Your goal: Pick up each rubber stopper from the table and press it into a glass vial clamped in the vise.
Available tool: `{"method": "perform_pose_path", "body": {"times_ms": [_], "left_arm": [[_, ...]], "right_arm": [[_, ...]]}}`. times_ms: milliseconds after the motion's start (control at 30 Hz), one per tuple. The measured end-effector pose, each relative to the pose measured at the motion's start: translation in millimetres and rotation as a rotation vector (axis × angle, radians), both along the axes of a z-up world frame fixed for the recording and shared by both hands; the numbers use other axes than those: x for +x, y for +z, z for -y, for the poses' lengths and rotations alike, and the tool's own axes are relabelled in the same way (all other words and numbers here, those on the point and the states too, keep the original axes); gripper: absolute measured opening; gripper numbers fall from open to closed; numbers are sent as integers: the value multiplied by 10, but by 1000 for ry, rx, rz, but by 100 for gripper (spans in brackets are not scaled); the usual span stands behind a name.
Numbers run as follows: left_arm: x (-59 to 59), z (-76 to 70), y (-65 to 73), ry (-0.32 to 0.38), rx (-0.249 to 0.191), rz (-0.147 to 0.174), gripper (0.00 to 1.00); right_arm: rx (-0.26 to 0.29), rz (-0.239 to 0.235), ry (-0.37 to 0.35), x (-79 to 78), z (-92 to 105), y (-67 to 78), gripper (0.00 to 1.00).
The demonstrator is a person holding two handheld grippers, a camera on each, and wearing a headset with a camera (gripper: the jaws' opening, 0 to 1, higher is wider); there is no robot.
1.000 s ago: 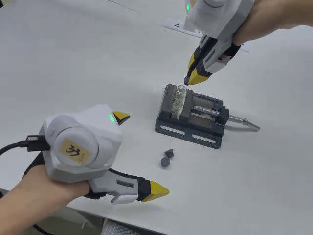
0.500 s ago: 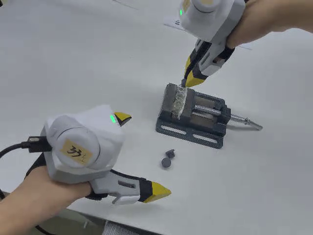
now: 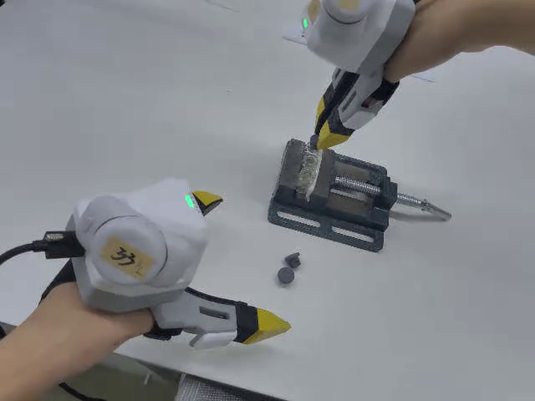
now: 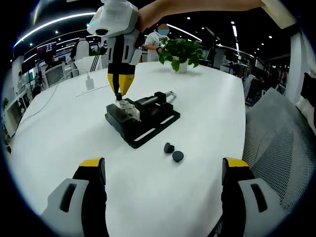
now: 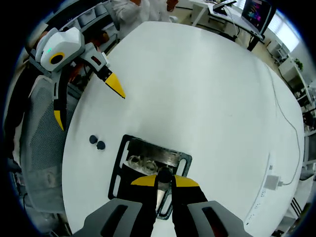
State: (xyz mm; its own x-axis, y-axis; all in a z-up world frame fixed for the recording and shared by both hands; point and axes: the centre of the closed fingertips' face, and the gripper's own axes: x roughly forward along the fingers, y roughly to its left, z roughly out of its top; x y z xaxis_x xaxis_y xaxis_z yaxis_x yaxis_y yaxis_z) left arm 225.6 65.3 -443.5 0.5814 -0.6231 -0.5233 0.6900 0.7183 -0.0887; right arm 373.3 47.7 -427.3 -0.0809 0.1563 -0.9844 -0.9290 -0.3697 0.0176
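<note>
A black vise [image 3: 334, 200] stands on the white table with glass vials [image 3: 309, 173] clamped upright in its jaws. Directly above them, my right gripper [image 3: 321, 142] points down, shut on a dark rubber stopper [image 5: 164, 176] that sits at a vial mouth [image 5: 141, 162]. Whether the stopper is seated is hidden by the fingertips. Two loose stoppers [image 3: 292, 260] [image 3: 286, 275] lie side by side in front of the vise. My left gripper [image 3: 240, 261] hovers open and empty near the table's front edge, left of those stoppers. The left gripper view has the vise [image 4: 143, 121], the loose stoppers [image 4: 173, 152] and the right gripper [image 4: 120, 87].
The table's near edge runs just under my left gripper. A white adapter with a cable [image 5: 273, 180] lies far behind the vise. A potted plant [image 4: 183, 49] stands at the far side, and a mesh chair [image 4: 281, 128] is beside the table.
My right gripper has come down a little with the stopper, from just above the vial to its mouth. The left gripper has stayed where it was.
</note>
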Motion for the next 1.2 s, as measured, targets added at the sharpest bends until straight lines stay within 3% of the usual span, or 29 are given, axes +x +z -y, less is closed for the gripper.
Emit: {"method": "perform_pose_path", "body": {"times_ms": [433,1000,1200], "left_arm": [[24,19,-9,3,-4,-1,98],[54,52,-14,-7,-11,-1,98],[53,52,3,-8,-14,2,98]], "right_arm": [[-51,8,-36,-7,1,3,6],[-104,-23,-227,48,-52,-25,5],[-90,-16,-205,69,-70,-39,6]]}}
